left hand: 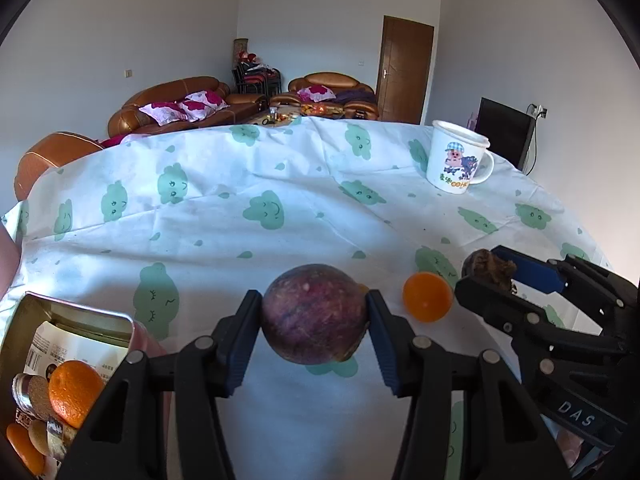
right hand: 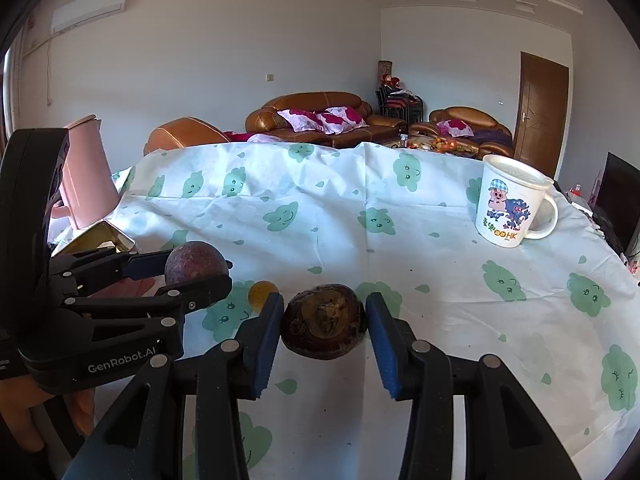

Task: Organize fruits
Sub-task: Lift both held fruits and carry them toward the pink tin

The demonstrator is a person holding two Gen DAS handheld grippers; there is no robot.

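The tin box is cut off by the left wrist picture's edge, and a gripper arm covers part of the orange inside. The words on the paper label are too small to read. The little orange ball hides partly behind a blue pad.

Table wearing a white cloth with green cloud faces. Sitting on it: cartoon-pig mug far right, small orange fruit near front, open tin front-left holding oranges and packets, pink kettle at left edge.
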